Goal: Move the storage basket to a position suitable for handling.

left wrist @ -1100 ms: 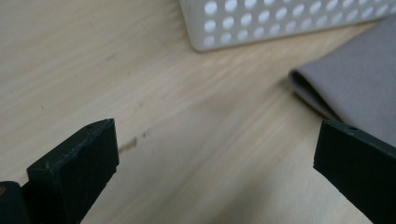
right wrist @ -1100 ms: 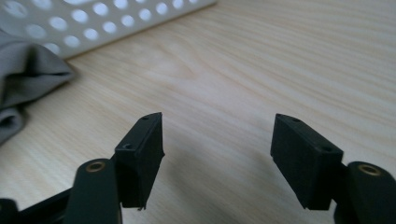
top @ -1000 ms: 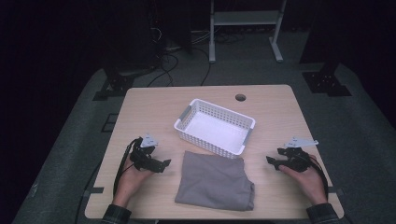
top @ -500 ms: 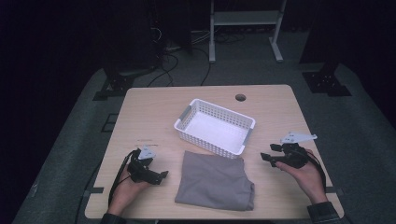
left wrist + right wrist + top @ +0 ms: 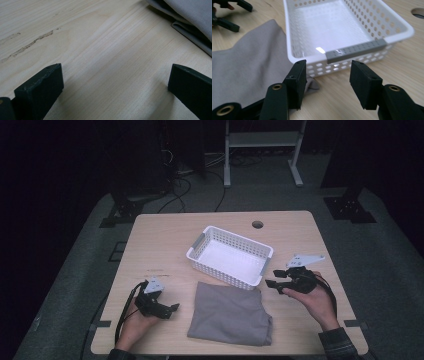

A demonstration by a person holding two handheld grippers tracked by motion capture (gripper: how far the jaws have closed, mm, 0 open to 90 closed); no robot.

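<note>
Table (image 5: 150, 245): bare wood, work laid near the person.
Cloth (image 5: 230, 312): folded grey, flat, touching the basket's near wall.
Basket (image 5: 200, 244): white, empty, likely the cloth's destination.
Right gripper (image 5: 274, 283): jaws half-spread, just been closing, nothing between them, aimed at the cloth's corner.
Left gripper (image 5: 172, 307): wide, empty, low beside the cloth's left edge.

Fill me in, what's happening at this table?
A person holds a gripper in each hand over a wooden table. A folded grey cloth lies flat at the near edge, with an empty white basket just behind it. The left gripper sits open beside the cloth's left edge. The right gripper, its jaws just closing with nothing between them, faces the basket's near corner.
</note>
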